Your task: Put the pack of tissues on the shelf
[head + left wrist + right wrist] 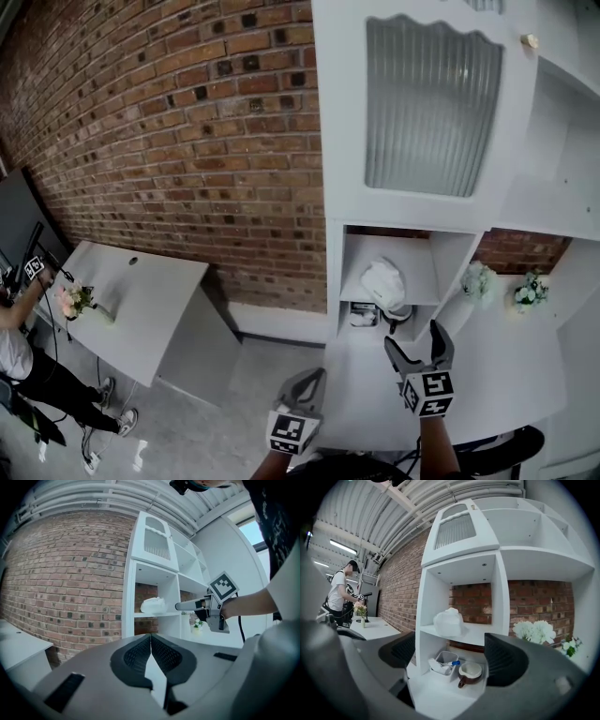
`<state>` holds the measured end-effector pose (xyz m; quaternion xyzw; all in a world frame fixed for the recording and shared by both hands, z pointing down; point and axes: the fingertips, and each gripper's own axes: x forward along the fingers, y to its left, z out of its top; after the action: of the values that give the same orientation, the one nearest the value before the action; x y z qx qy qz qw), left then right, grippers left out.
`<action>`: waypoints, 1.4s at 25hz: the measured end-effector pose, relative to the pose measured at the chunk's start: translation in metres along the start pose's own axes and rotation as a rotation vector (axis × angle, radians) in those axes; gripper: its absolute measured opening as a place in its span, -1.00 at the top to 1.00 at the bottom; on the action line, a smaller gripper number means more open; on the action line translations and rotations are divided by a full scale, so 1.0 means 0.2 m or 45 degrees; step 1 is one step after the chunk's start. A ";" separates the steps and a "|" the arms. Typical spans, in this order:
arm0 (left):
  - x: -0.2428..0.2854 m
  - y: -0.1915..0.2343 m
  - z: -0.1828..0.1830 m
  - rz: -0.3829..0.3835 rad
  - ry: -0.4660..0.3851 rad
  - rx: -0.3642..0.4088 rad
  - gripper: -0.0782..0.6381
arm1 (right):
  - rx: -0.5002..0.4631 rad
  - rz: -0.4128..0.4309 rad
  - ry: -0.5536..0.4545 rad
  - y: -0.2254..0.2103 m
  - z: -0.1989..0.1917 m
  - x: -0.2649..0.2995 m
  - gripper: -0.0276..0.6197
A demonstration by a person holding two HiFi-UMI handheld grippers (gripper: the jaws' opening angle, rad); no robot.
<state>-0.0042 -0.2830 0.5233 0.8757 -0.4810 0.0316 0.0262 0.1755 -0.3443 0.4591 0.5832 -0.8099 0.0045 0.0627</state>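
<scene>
Two grippers are idling empty: right gripper [412,336] gaping wide, left gripper [310,380] pressed closed. I'm watching the pack of tissues [384,284] sitting on the far shelf [424,274]; reaching forward risks knocking it off.

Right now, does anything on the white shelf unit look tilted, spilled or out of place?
Nothing stands out. The pack of tissues lies on the shelf, inside its edge. Below it, the brown mug and the small bin stand upright, and no spill shows.

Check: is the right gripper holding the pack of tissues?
No: the right gripper is open and empty; the pack rests on the shelf.
</scene>
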 end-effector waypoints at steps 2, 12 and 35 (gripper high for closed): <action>-0.01 -0.02 0.00 -0.013 0.001 0.001 0.75 | -0.005 -0.009 0.011 0.00 -0.03 -0.04 -0.46; -0.02 -0.13 -0.02 -0.085 0.005 -0.004 0.75 | 0.016 -0.038 0.069 0.01 -0.18 -0.24 -0.46; -0.09 -0.22 -0.08 -0.185 0.021 -0.013 0.75 | 0.028 -0.061 0.146 0.17 -0.44 -0.54 -0.38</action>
<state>0.0223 -0.2428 0.5363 0.9080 -0.4160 0.0344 0.0368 0.1845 -0.2243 0.5367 0.6020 -0.7906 0.0455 0.1028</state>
